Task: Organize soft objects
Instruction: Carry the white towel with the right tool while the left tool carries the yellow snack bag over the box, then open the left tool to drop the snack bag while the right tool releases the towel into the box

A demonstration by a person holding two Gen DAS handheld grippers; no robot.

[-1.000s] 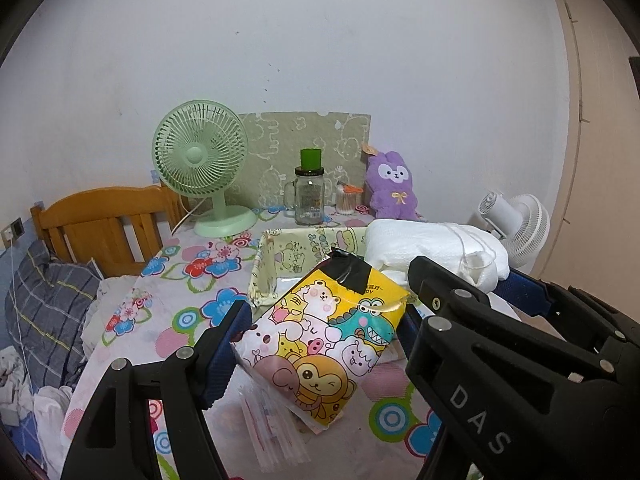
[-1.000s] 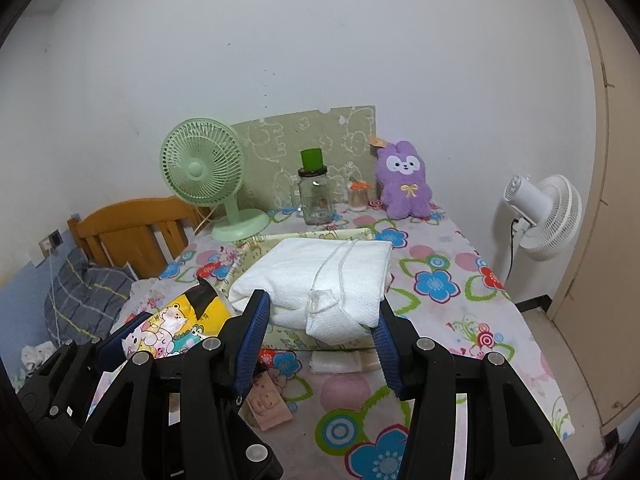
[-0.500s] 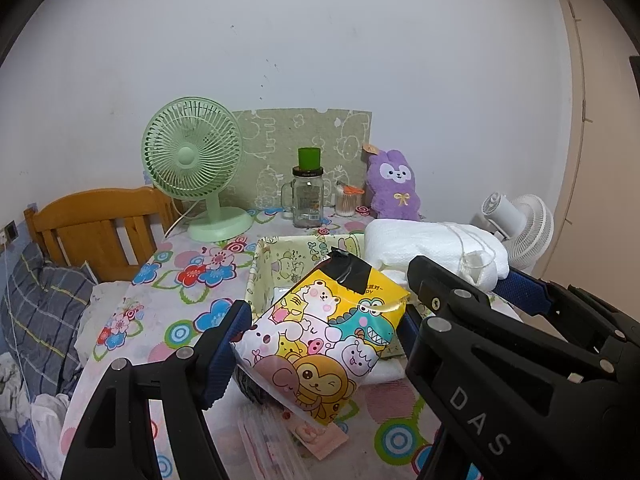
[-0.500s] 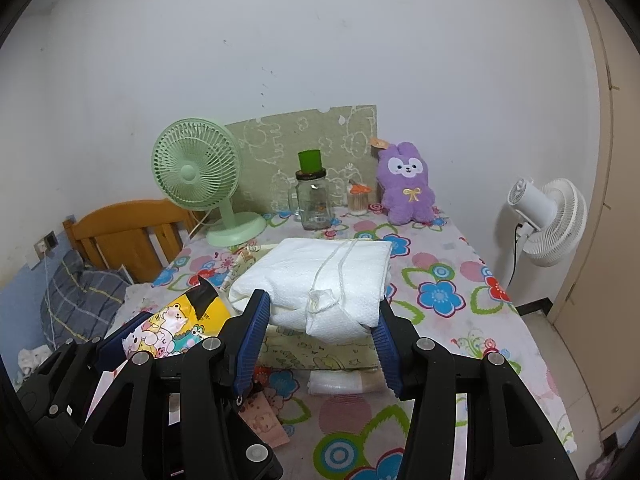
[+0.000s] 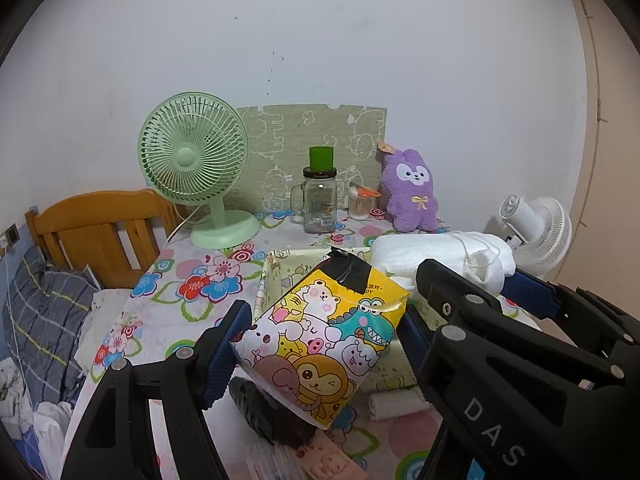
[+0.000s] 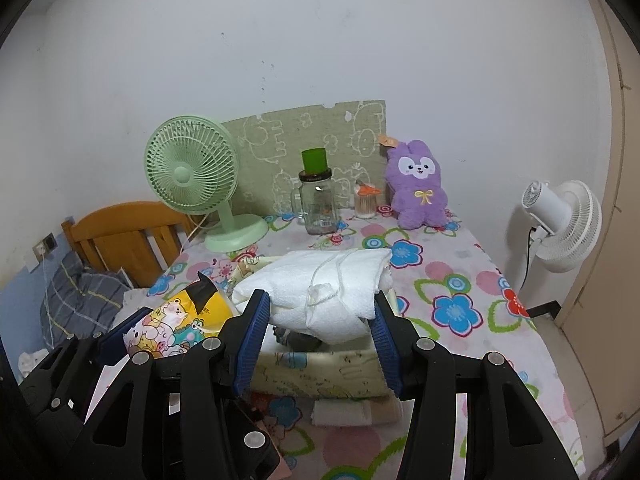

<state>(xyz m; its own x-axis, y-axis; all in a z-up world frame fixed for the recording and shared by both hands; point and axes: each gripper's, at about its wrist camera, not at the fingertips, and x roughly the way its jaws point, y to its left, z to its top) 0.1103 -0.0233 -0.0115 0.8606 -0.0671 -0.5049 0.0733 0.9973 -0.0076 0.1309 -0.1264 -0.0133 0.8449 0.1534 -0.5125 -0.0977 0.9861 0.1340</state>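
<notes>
Between the blue pads of the left gripper point(image 5: 320, 344) sits a cartoon-printed tissue pack point(image 5: 324, 340), pinched and lifted above the flowered tablecloth point(image 5: 192, 280); just beside it the right gripper point(image 6: 320, 328) clamps a folded white towel point(image 6: 328, 284) over the open yellow fabric box point(image 6: 320, 372)

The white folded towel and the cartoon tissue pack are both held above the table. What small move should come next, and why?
Probably lower the white folded towel, clamped in the right gripper, a little into the yellow fabric box. The towel hangs right over the box opening. The left gripper holds the cartoon tissue pack beside it, so it could follow after.
</notes>
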